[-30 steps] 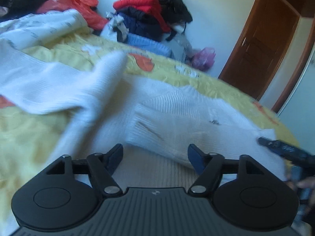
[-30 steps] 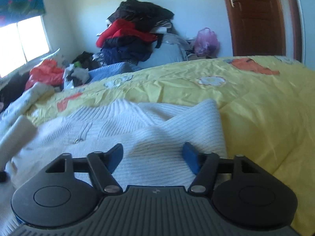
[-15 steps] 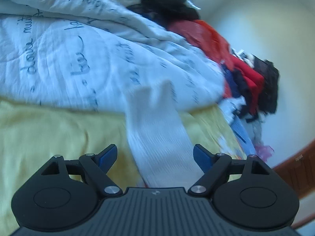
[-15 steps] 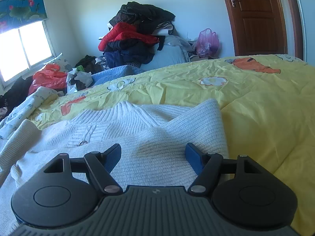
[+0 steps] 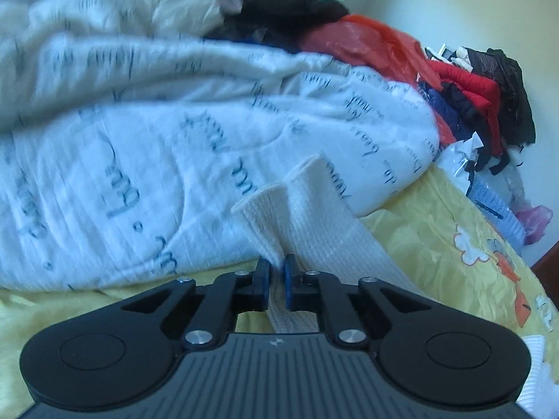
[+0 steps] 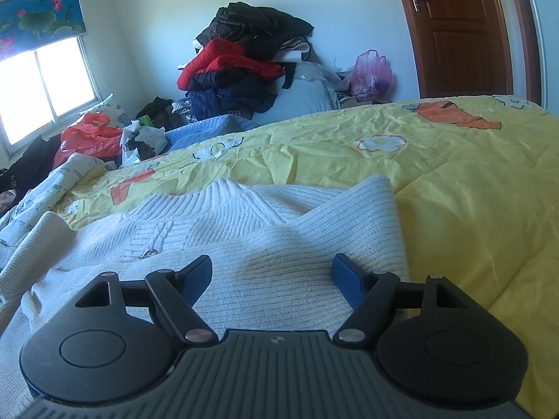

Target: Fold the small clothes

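Observation:
A white knit sweater point(image 6: 265, 244) lies spread on the yellow bedspread point(image 6: 454, 181). In the left wrist view my left gripper point(image 5: 276, 279) is shut on the sweater's sleeve point(image 5: 314, 216), near its ribbed cuff, which points toward the white quilt. In the right wrist view my right gripper point(image 6: 272, 276) is open and hovers just over the sweater's folded body, holding nothing. The other sleeve point(image 6: 24, 244) trails off to the left.
A white quilt with blue writing point(image 5: 139, 132) is bunched beside the sleeve. A pile of red, black and blue clothes point(image 6: 241, 66) stands against the far wall. A pink bag point(image 6: 370, 70) sits by the brown door point(image 6: 461, 28). A window point(image 6: 42, 87) is at left.
My left gripper swung from the sweater's body to the sleeve by the quilt and closed on it. My right gripper stayed open over the sweater and barely moved.

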`<state>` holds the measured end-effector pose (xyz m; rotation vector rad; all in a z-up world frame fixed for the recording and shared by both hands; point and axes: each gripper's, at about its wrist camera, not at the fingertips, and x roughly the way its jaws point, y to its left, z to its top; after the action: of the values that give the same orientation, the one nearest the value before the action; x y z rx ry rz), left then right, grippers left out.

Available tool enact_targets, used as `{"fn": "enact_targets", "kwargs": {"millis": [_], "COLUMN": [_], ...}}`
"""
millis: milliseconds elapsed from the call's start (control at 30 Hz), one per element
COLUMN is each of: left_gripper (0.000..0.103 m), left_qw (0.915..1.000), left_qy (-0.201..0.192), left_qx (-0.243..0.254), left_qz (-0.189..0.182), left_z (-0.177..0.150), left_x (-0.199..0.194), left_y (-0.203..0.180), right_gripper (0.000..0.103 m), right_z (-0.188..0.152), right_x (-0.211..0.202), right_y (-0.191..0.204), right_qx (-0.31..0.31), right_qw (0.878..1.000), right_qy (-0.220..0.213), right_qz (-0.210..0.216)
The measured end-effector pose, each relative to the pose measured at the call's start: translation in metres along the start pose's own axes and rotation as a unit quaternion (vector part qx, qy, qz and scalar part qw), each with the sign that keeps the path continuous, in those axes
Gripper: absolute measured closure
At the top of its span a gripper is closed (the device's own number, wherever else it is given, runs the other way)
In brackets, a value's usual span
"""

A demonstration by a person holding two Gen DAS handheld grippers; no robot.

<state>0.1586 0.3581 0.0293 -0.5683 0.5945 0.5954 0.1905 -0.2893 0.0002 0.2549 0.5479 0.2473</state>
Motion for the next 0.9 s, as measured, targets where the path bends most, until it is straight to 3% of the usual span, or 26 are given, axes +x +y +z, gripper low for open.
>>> {"fn": "enact_targets", "kwargs": {"millis": [67, 167, 233, 300, 367, 433, 500, 567, 633, 800, 900], "left_gripper": [0.096, 0.096, 0.096, 0.096, 0.096, 0.096, 0.096, 0.096, 0.096, 0.095, 0.095], "left_qw": [0.9993, 0.9922, 0.9812, 0.965, 0.9464, 0.9327, 0.925, 0.9217, 0.9226, 0.9249, 0.9257], "left_qy": [-0.031, -0.072, -0.089, -0.094, -0.077, -0.036, 0.009, 0.034, 0.018, 0.012, 0.011], "left_qx": [0.006, 0.046, 0.098, 0.154, 0.205, 0.243, 0.269, 0.286, 0.29, 0.277, 0.27], "left_qz": [-0.019, -0.09, -0.141, -0.19, -0.238, -0.264, -0.268, -0.26, -0.253, -0.261, -0.265], "left_z": [-0.001, -0.015, -0.04, -0.077, -0.125, -0.172, -0.217, -0.247, -0.264, -0.263, -0.265], "left_x": [-0.025, -0.074, -0.107, -0.134, -0.15, -0.153, -0.148, -0.141, -0.14, -0.141, -0.142], "left_y": [-0.014, -0.056, -0.095, -0.133, -0.166, -0.19, -0.206, -0.211, -0.206, -0.199, -0.199], "right_gripper": [0.026, 0.026, 0.026, 0.026, 0.026, 0.026, 0.026, 0.026, 0.026, 0.026, 0.023], "right_z": [0.0, 0.0, 0.0, -0.001, -0.001, -0.001, 0.0, 0.0, 0.0, 0.0, 0.005], "right_x": [0.0, 0.0, 0.0, 0.0, 0.0, -0.001, -0.001, -0.001, -0.001, -0.001, -0.004], "right_y": [0.0, 0.0, 0.0, 0.0, -0.001, -0.001, -0.001, -0.002, -0.003, -0.003, 0.005], "right_qx": [0.001, 0.002, 0.004, 0.004, 0.004, 0.005, 0.007, 0.009, 0.011, 0.014, 0.014], "right_qw": [1.0, 1.0, 1.0, 1.0, 1.0, 1.0, 1.0, 1.0, 1.0, 1.0, 1.0], "right_qy": [0.0, -0.001, -0.001, -0.001, -0.001, -0.002, -0.002, -0.003, -0.003, -0.004, 0.008], "right_qz": [0.0, 0.002, 0.003, 0.003, 0.003, 0.004, 0.004, 0.004, 0.005, 0.006, -0.018]}}
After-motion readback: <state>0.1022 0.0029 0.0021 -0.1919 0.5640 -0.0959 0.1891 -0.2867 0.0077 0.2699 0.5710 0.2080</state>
